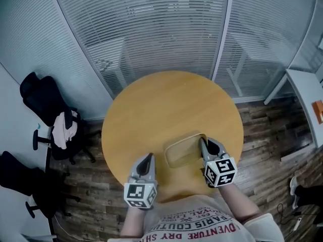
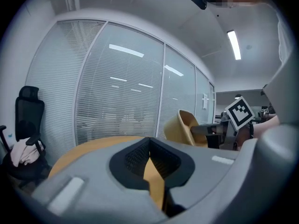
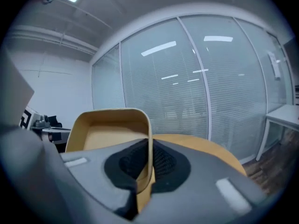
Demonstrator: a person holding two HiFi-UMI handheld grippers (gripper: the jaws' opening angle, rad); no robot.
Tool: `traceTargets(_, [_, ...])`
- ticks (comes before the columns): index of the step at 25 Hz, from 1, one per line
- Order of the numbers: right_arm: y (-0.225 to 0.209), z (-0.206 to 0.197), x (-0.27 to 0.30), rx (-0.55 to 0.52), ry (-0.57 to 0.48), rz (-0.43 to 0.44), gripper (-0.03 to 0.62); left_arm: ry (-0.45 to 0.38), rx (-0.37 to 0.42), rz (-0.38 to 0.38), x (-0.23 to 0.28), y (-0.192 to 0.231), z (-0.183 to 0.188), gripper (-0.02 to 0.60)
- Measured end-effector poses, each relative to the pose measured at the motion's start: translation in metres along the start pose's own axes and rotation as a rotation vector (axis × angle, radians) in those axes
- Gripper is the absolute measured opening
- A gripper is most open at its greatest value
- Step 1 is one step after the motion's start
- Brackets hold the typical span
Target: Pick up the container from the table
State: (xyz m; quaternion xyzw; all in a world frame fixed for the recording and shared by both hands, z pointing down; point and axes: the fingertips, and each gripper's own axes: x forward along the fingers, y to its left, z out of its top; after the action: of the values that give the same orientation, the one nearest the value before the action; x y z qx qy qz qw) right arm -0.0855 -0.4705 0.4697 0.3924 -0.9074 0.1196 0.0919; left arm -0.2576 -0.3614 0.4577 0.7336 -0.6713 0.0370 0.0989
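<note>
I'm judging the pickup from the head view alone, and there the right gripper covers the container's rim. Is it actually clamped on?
Observer: Yes. The right gripper view shows the right gripper closed on the side wall of the container, which runs straight between the pads.
Operator: Is the other one carrying anything?
Observer: No. Its own view shows the left gripper with jaws together and only the table beyond them.
Operator: Is the container level?
Observer: In the left gripper view it looks tipped up, underside toward that camera. Whether it clears the table can't be told there.
</note>
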Motion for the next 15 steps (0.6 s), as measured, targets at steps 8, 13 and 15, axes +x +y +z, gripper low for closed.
traceTargets(8, [0.002,0.036,-0.022,-0.165,-0.167,-0.037,0.005,-0.036,0.032,-0.015,0.005,-0.007,0.022,0.006])
traceTargets(13, [0.007,0.043,-0.028,-0.207,-0.208,-0.04,0.005,-0.048,0.044,-0.011,0.002,-0.006,0.028,0.006])
traceTargets(15, [0.011,0.042,-0.029,-0.227,-0.208,-0.042,0.005,-0.049,0.05,-0.011,0.0,-0.006,0.03,0.006])
